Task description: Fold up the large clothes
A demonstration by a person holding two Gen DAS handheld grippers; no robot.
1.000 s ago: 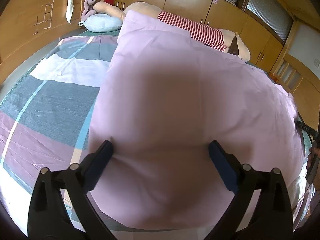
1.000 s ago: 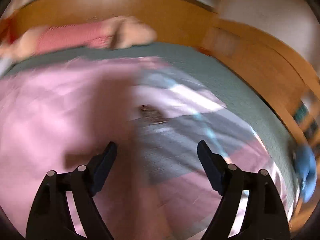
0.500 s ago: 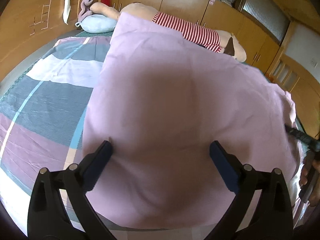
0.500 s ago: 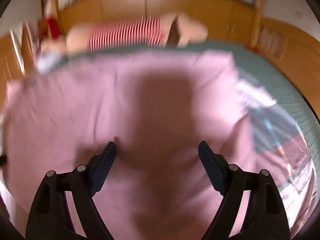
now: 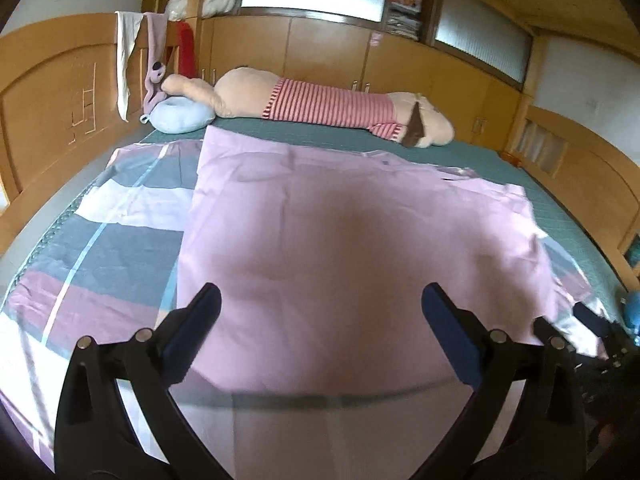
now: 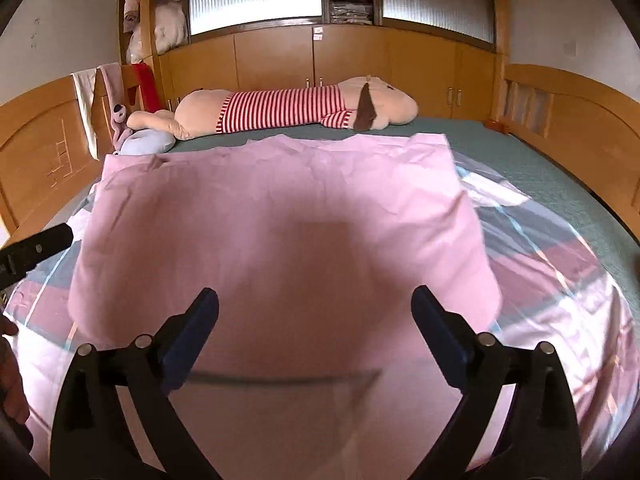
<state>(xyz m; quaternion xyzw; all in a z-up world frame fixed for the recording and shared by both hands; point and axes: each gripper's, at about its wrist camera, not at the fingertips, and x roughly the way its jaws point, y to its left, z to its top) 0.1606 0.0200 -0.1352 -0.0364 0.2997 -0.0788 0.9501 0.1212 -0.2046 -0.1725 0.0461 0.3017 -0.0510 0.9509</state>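
Both our left gripper (image 5: 320,328) and right gripper (image 6: 314,326) gape empty over the pink sheet (image 5: 340,240), the right one's jaws opening, one fold laid toward twelve o'clock, more folds remaining.

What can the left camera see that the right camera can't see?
Only the left wrist view shows a blue thing at the bed's right edge, and the right gripper's black finger poking in there.

Only the right wrist view shows the left gripper's finger at its left edge and part of a hand low on the left.

Both show the pink cloth spread over the checked sheet, the long plush toy in its red striped top, the pale blue cushion, the wooden cupboards, and wide open gripper jaws with nothing between them.
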